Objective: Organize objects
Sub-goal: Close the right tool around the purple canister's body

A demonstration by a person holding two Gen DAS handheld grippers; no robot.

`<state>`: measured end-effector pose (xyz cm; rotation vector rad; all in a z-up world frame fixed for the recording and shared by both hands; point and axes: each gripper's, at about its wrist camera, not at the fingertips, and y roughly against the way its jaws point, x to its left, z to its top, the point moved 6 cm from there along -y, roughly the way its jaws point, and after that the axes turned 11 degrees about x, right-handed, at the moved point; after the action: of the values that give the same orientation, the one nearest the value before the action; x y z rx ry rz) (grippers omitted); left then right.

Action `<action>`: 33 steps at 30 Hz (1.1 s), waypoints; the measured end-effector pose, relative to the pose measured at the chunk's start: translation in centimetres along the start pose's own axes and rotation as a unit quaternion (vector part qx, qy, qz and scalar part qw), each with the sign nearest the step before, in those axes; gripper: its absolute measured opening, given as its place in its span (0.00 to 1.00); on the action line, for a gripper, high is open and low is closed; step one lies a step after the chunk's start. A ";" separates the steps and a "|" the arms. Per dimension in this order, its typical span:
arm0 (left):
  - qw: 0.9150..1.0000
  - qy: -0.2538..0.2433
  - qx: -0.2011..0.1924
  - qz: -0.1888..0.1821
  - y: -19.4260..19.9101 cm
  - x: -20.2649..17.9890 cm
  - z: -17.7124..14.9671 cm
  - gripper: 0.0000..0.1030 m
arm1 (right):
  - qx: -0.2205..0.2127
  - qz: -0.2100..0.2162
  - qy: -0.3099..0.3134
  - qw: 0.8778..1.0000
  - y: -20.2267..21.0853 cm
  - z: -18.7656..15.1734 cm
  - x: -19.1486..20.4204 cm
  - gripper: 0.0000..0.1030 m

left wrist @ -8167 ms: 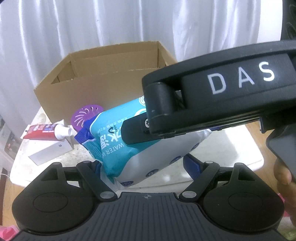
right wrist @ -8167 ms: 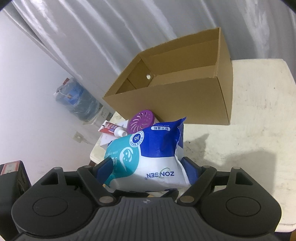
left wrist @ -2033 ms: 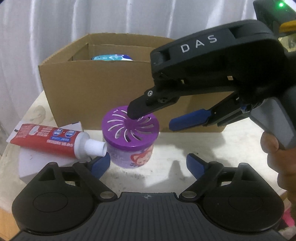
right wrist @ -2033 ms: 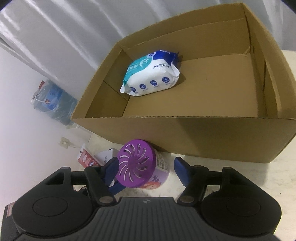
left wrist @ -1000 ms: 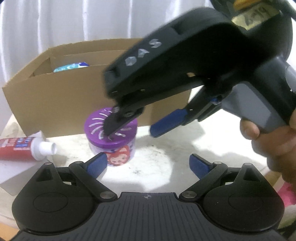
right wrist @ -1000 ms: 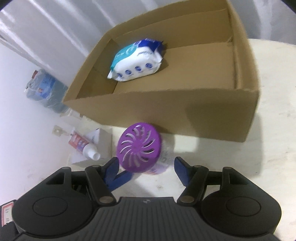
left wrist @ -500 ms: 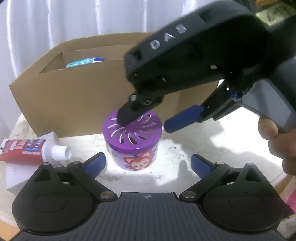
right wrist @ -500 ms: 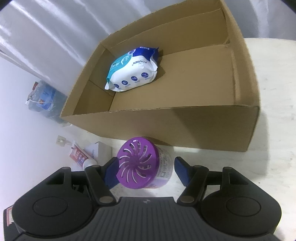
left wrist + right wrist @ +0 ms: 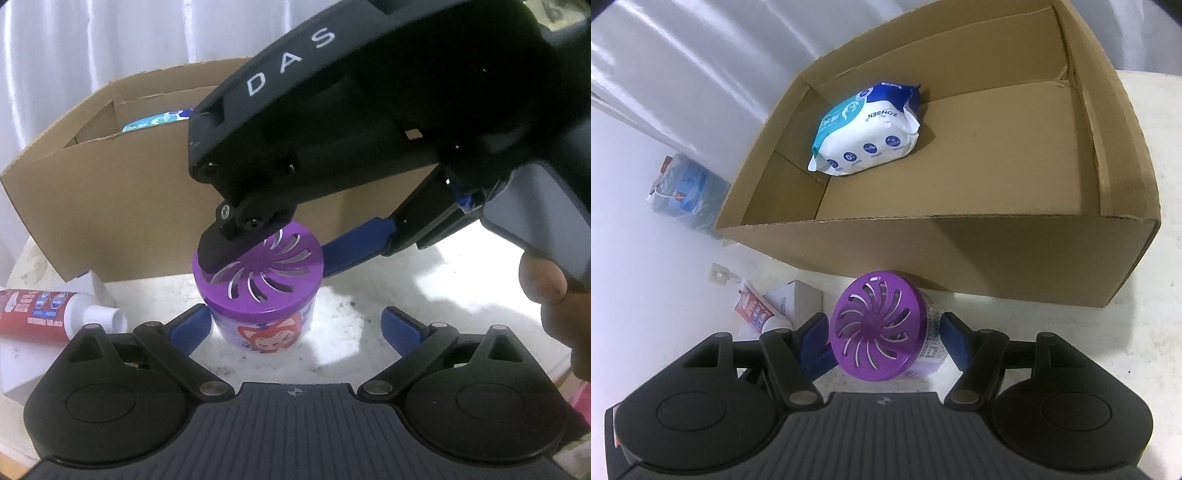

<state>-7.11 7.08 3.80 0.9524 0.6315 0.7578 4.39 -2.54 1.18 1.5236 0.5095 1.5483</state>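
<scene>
White curtains hang behind a pale, scuffed counter [image 9: 1137,332] that carries an open brown cardboard box [image 9: 960,254]. Two seconds ago the right gripper [image 9: 884,334] hovered above the round purple air-freshener tub with a slotted lid [image 9: 873,328]; it has now come down so that its jaws straddle the tub, open wider than the lid, the left one close against it and the right one just off its side. The left view shows that gripper's two fingers flanking the lid, one lying over its rim. The left gripper [image 9: 295,325] waits low in front of the tub with its jaws spread wide and holding nothing, one of them just beside the tub's base. This looks like the start of a grasp, so the tub is probably next for the box.

The tub stands upright on the counter, just in front of the box's near wall. Inside the box lies one blue-and-white pack of wet wipes [image 9: 866,133], towards the far left corner; the rest of the floor is bare. A red toothpaste tube [image 9: 40,314] rests on a small white carton [image 9: 792,297] to the left.
</scene>
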 end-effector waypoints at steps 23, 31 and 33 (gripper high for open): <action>1.000 -0.019 0.010 -0.014 2.3 -1.7 -2.0 0.97 | 0.024 -0.013 0.005 1.000 1.3 -3.0 -0.3 0.69; 1.000 -0.023 0.008 -0.010 2.6 -2.0 -2.4 0.97 | 0.030 -0.014 0.011 0.999 1.2 -3.6 0.0 0.69; 1.000 -0.022 0.009 -0.010 2.6 -2.0 -2.4 0.97 | 0.030 -0.014 0.012 0.999 1.2 -3.6 0.0 0.69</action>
<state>-10.85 7.58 5.34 0.9763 0.6087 0.7124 0.61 -2.15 1.57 1.5389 0.5939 1.5439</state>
